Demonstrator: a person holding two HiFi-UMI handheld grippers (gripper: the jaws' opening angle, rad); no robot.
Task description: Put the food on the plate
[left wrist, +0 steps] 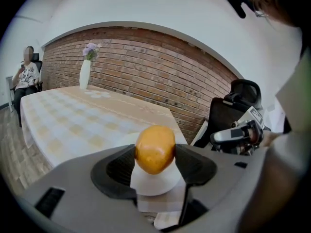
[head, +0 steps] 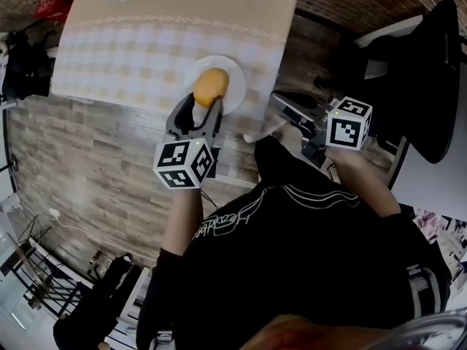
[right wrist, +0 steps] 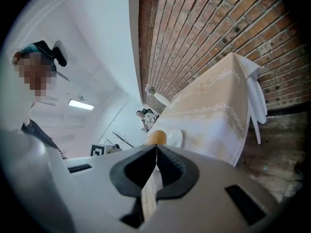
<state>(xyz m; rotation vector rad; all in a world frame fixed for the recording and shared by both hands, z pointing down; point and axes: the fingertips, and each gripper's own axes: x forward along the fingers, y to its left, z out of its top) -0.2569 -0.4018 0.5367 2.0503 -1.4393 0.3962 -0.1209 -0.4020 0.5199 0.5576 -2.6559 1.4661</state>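
A round orange-yellow piece of food (head: 211, 85) sits between the pads of my left gripper (head: 207, 99), which is shut on it. It is held over the near-left part of a white plate (head: 235, 76) on the checked tablecloth. In the left gripper view the food (left wrist: 155, 149) fills the gap between the jaws, with the plate (left wrist: 153, 182) just beneath; I cannot tell if they touch. My right gripper (head: 278, 105) hangs off the table's right corner, shut with nothing in it. In the right gripper view its jaws (right wrist: 156, 150) meet, and the food (right wrist: 156, 137) and plate (right wrist: 175, 138) show beyond.
The table (head: 139, 53) carries a beige checked cloth that hangs over its near edge. A white vase with flowers (left wrist: 85, 71) stands at its far end, and a person (left wrist: 26, 77) sits beyond. A black office chair (head: 436, 79) is to the right, on wood-look floor.
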